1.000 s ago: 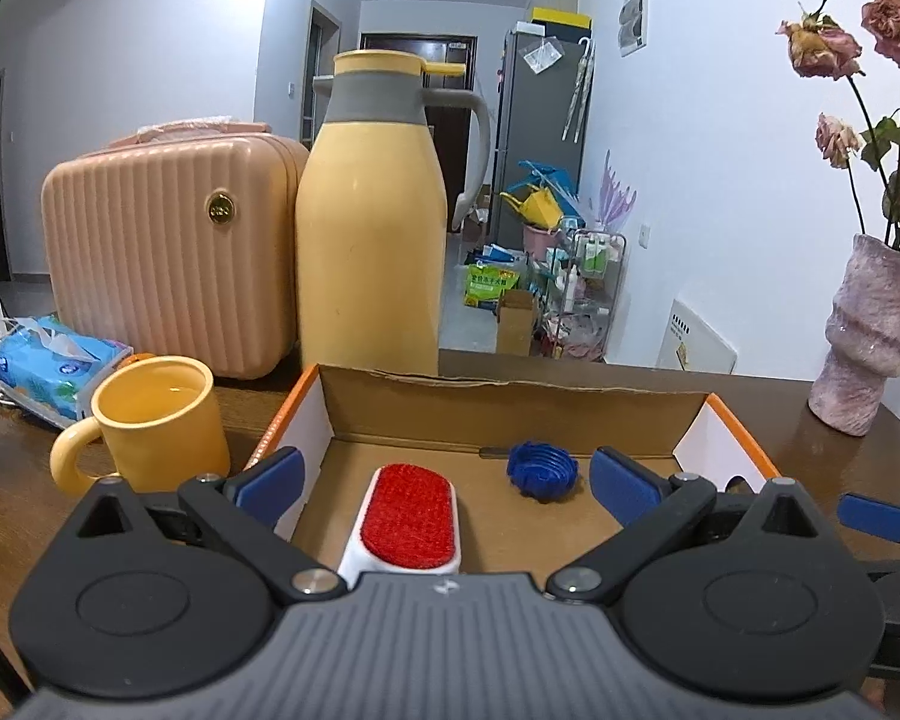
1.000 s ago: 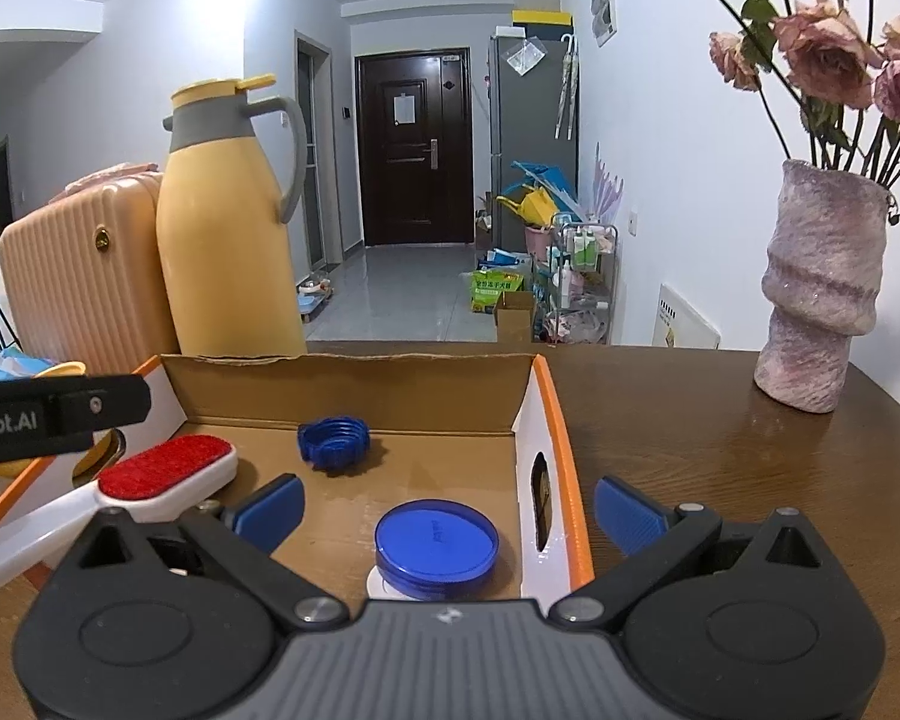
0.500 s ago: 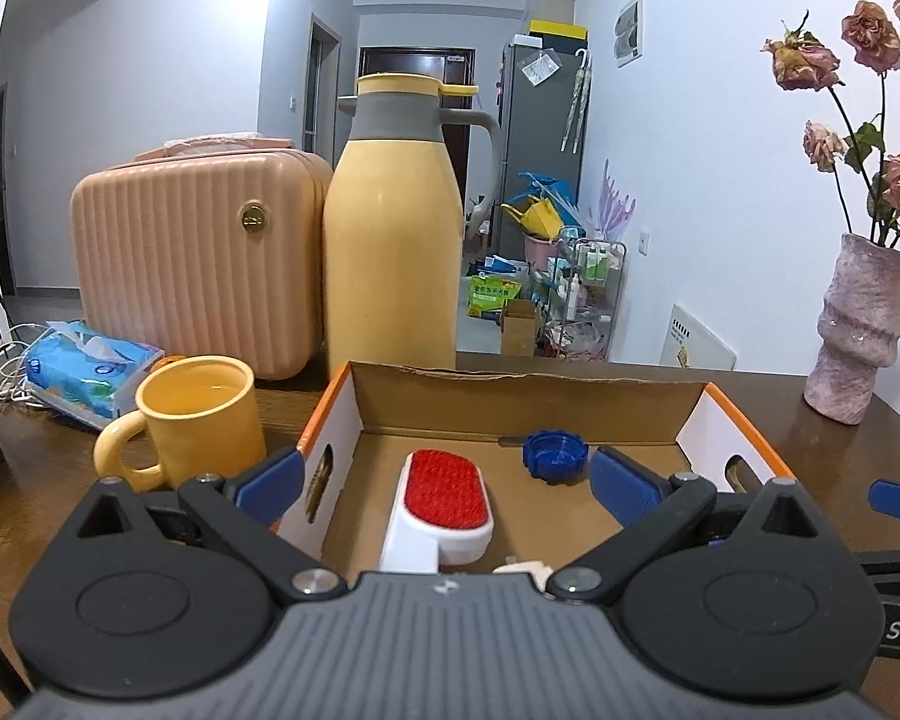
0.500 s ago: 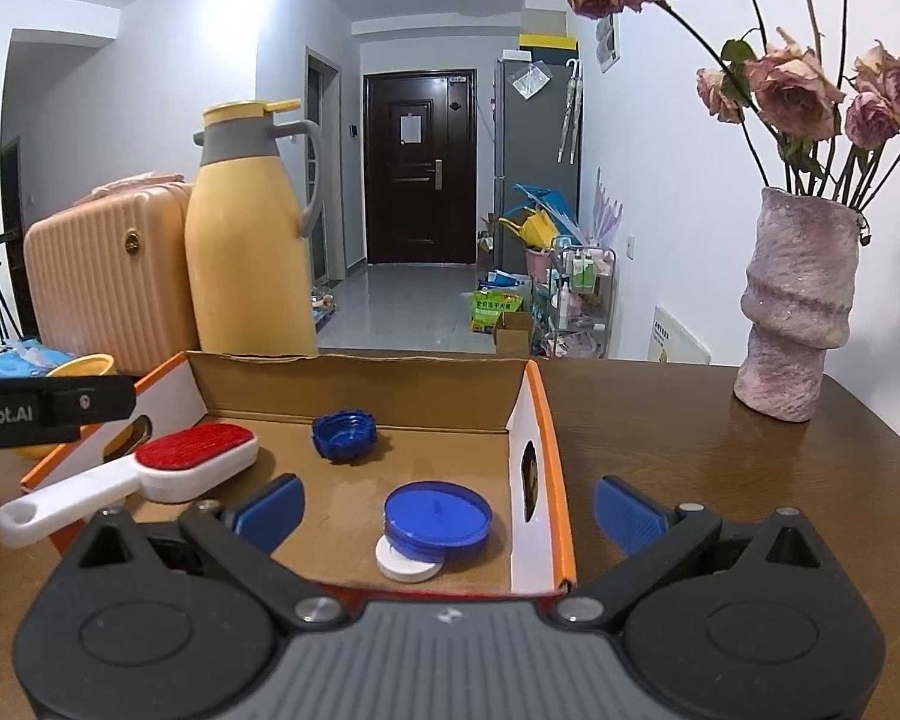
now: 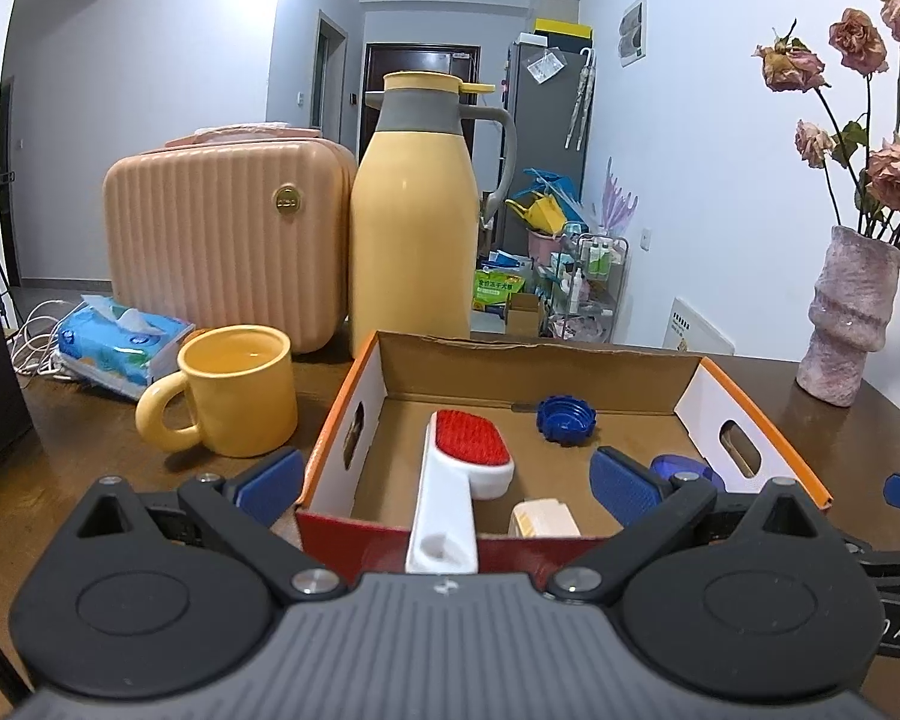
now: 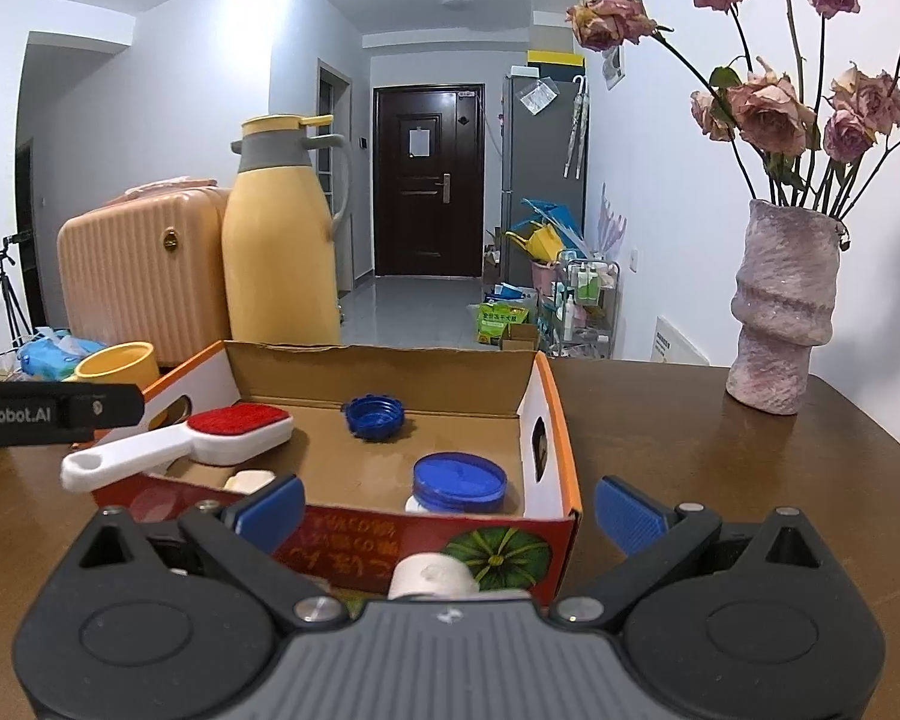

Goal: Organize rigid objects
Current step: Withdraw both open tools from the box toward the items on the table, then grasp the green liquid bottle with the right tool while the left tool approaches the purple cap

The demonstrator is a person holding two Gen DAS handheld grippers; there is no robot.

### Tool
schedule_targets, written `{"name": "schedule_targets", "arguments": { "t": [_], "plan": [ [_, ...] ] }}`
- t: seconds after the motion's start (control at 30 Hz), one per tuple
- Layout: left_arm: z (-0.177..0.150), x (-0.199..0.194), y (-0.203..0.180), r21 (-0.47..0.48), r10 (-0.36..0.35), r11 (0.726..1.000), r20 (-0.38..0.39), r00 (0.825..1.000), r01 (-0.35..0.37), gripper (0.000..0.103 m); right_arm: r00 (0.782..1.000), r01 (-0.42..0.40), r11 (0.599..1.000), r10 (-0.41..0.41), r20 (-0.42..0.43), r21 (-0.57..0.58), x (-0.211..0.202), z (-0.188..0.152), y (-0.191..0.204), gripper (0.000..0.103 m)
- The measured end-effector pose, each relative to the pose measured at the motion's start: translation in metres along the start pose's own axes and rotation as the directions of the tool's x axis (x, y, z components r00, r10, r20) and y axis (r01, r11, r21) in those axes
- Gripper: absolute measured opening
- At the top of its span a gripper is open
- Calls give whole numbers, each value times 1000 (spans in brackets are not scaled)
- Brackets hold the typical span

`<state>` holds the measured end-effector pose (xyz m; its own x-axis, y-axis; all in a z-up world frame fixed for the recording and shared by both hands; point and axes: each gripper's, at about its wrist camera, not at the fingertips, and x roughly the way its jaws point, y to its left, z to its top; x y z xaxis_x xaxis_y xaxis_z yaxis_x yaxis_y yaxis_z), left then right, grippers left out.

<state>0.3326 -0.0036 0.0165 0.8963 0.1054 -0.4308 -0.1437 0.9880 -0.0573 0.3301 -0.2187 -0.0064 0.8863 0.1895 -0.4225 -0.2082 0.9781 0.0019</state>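
Observation:
An orange-edged cardboard box sits on the brown table. Inside lie a white lint brush with a red pad, its handle sticking out over the front wall, a blue ridged cap, a blue-lidded jar and a small cream block. My left gripper is open just in front of the box, with nothing between its fingers. My right gripper is open before the box's front right corner. A white cylinder lies outside, below the right gripper.
Left of the box stand a yellow mug, a tall yellow thermos, a peach ribbed case and a tissue pack. A pink vase with dried roses stands at the right on the table.
Both grippers have drawn back from inside the box toward its front. The brush, caps and jar stay in the box; the cream block and white cylinder have come into view.

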Motion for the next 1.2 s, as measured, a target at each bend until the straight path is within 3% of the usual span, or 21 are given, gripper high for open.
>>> {"name": "schedule_targets", "arguments": {
  "t": [0.73, 0.93, 1.1, 1.2],
  "plan": [
    [-43, -45, 30, 11, -23, 1000, -56, 998, 24, 103, 997, -47, 999, 46, -58, -9, -46, -47, 22, 96],
    [-50, -50, 37, 24, -32, 999, -71, 997, 34, 103, 993, -70, 997, 68, -99, -16, -48, -55, 30, 81],
    [-55, -47, 45, 30, -26, 999, -90, 996, 29, 103, 983, -97, 995, 92, -161, -23, -39, -54, 38, 55],
    [-56, -46, 50, 25, -23, 999, -92, 995, 25, 103, 974, -99, 995, 92, -207, -25, -29, -56, 42, 49]
  ]
}}
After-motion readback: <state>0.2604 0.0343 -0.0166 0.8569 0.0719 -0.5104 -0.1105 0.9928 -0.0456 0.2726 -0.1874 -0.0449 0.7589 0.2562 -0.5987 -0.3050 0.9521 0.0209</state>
